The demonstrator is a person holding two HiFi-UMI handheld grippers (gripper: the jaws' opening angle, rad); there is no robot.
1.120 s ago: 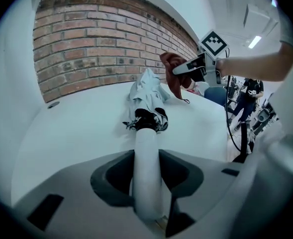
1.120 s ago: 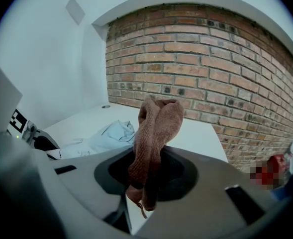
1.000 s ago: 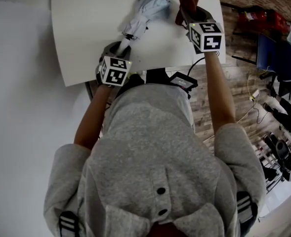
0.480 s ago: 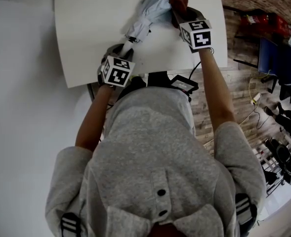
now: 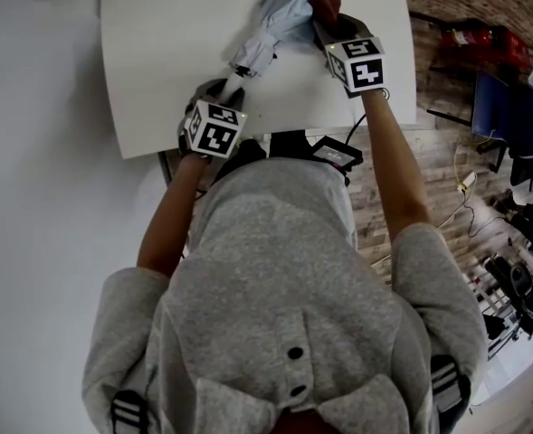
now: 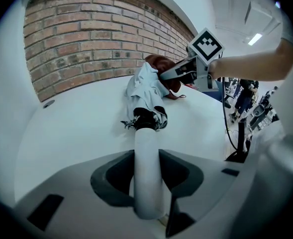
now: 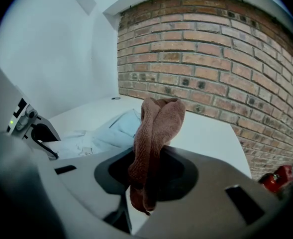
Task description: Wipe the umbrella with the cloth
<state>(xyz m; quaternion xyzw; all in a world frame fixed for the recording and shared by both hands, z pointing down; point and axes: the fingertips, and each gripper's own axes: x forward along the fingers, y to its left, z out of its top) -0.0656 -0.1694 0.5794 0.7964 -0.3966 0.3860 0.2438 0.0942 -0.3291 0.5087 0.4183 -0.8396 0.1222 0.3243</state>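
Up top in the head view, the white table [image 5: 157, 61] bears the folded pale-blue umbrella [image 5: 275, 21]. The left gripper [image 6: 147, 190], jaws partly apart, clamps its white handle [image 6: 145, 153]. The right gripper [image 7: 145, 180] pinches the reddish-brown cloth [image 7: 158, 123], which touches the umbrella's far end.

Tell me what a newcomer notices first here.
A folded pale umbrella lies on the white table, its handle clamped in the left claw. The right claw grips a brown cloth at the umbrella's far end, with a brick wall behind.
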